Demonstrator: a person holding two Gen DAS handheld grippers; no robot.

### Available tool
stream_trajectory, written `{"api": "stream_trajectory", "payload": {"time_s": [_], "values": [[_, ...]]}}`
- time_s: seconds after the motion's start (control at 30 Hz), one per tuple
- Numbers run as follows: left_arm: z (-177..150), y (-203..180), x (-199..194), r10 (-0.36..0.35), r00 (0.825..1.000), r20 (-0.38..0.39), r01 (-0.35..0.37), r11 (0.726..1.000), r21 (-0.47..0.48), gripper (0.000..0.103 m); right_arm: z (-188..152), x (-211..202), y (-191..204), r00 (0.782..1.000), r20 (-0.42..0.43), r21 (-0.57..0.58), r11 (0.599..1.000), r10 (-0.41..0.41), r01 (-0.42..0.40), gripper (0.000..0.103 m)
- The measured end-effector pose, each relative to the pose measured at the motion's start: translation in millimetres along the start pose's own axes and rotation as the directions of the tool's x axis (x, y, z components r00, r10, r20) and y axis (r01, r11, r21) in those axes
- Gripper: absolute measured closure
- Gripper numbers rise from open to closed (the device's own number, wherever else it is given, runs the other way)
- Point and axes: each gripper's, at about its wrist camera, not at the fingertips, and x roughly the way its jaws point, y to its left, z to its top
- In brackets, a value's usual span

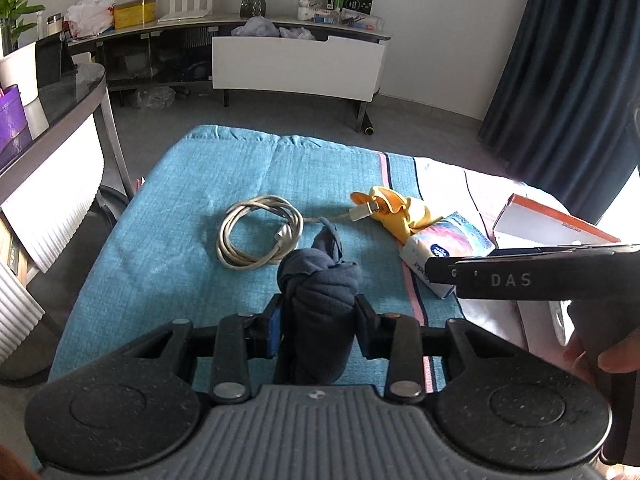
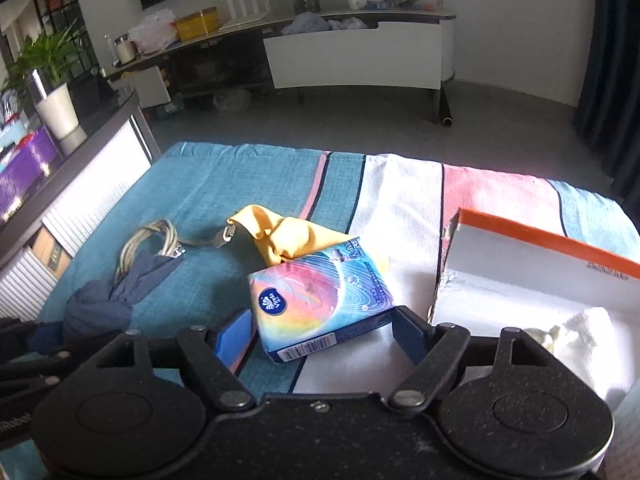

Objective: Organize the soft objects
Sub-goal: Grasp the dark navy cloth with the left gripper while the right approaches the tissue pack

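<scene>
The navy cloth bundle [image 1: 320,304] sits pinched between the pads of the left claw [image 1: 318,328], jaws drawn in tight on it, w/ a twisted tail poking out ahead of the fingertips, just above the striped blanket [image 1: 192,208]. The right claw [image 2: 324,332] stands wide, nothing gripped, w/ the tissue pack [image 2: 320,300] lying between its fingers, near corner closest to the right pad and not squeezed yet. Looks like the step is bagging both soft items for the orange-rimmed box [image 2: 540,264], which sits just right of the right claw and already has a white cloth [image 2: 576,336] inside. To do it well, I'd say: square the right claw to the pack's short sides before closing, since it lies skewed and could twist out; squeeze gently, it's soft. Keep the left grip firm, lift the bundle so the loose tail clears the coiled cable [image 1: 260,236] ahead of it, approx. touching the tail's tip. Count: 1 navy bundle, 1 tissue pack, 1 yellow cloth [image 2: 284,236] beyond the pack, 1 white cloth, 1 cable, 1 box, 2 claws.
</scene>
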Motion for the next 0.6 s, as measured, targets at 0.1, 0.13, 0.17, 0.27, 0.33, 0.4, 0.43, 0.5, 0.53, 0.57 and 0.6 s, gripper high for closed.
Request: {"api": "stream_trajectory", "payload": {"time_s": [0.1, 0.13, 0.17, 0.27, 0.33, 0.4, 0.43, 0.5, 0.53, 0.57, 0.6], "values": [[-1, 1, 0, 0.001, 1.000, -0.001, -0.001, 1.000, 0.003, 0.066, 4, 6, 7, 1.000, -0.013, -0.082, 0.997, -0.015, 0.014, 0.010], [-1, 1, -1, 0.003, 1.000, 0.001, -0.003, 1.000, 0.003, 0.066, 6, 9, 9, 0.999, -0.019, -0.121, 0.992, -0.035, 0.032, 0.010], [-1, 1, -1, 0.002, 1.000, 0.001, -0.002, 1.000, 0.002, 0.066, 7, 11, 11, 0.999, -0.019, -0.152, 0.987, -0.047, 0.044, 0.010], [-1, 1, -3, -0.001, 1.000, 0.005, 0.001, 1.000, 0.004, 0.066, 11, 16, 11, 0.998, -0.022, -0.186, 0.981, -0.054, 0.049, 0.009], [-1, 1, -4, 0.000, 1.000, 0.007, 0.000, 1.000, 0.005, 0.066, 11, 16, 8, 0.999, -0.019, -0.171, 0.985, -0.033, 0.029, 0.010], [0, 1, -4, 0.001, 1.000, 0.010, -0.001, 1.000, 0.004, 0.066, 10, 14, 6, 1.000, -0.005, -0.147, 0.989, -0.015, 0.014, 0.022], [0, 2, -5, 0.001, 1.000, 0.010, -0.001, 1.000, 0.002, 0.066, 9, 13, 6, 1.000, -0.008, -0.137, 0.991, -0.002, 0.001, 0.051], [-1, 2, -6, 0.004, 1.000, 0.013, -0.004, 1.000, -0.001, 0.066, 7, 9, 5, 1.000, -0.005, -0.116, 0.993, 0.005, -0.006, 0.061], [-1, 2, -7, 0.004, 1.000, 0.014, -0.003, 1.000, -0.002, 0.066, 6, 8, 5, 1.000, -0.010, -0.111, 0.994, 0.016, -0.017, 0.062], [-1, 2, -7, 0.001, 1.000, 0.014, -0.001, 1.000, -0.001, 0.066, 4, 6, 4, 0.999, -0.020, -0.107, 0.994, 0.030, -0.032, 0.061], [-1, 1, -8, -0.001, 1.000, 0.014, 0.001, 1.000, 0.000, 0.066, 3, 3, 4, 0.999, -0.018, -0.102, 0.994, 0.031, -0.033, 0.058]]}}
